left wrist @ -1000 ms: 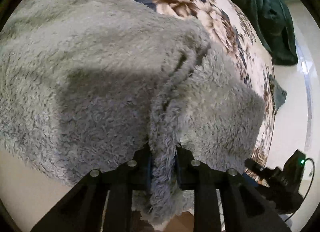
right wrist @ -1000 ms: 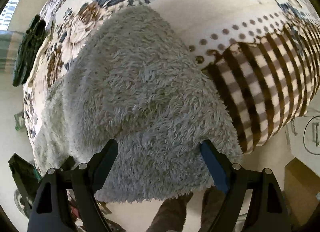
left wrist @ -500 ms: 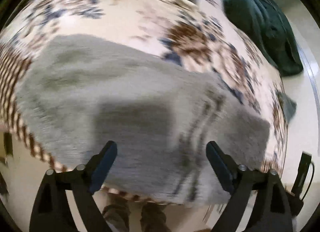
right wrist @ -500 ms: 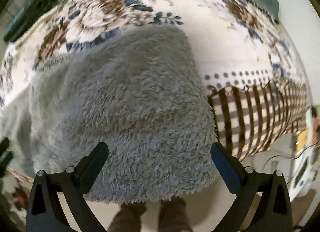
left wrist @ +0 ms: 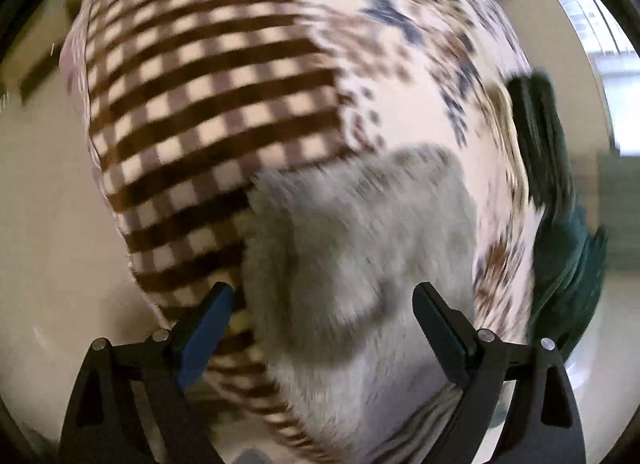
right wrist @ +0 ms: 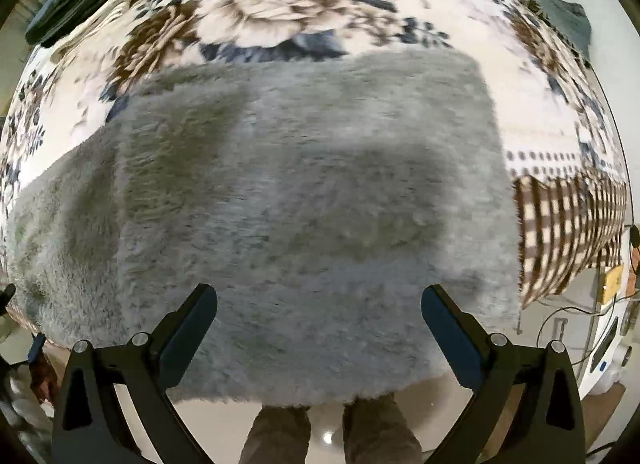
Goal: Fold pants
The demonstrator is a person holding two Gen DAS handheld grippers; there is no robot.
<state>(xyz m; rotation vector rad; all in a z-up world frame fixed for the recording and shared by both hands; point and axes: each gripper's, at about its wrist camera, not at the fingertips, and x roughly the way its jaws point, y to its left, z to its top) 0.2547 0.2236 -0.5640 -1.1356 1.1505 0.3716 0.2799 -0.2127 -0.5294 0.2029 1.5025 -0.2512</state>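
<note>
Left gripper released fold, fingers now wide; right gripper wide over fluffy grey pants.

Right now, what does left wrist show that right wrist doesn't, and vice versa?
Only the left wrist view shows a wide stretch of the brown checked border and the window at upper right; it is motion-blurred.

Only the right wrist view shows the large brown flower print, the person's legs below the pants' near edge, and cabled equipment at right.

Both show the grey fleece pants lying on the blanket, dark green clothing at its edge, and an open gripper, left gripper and right gripper, holding nothing.
</note>
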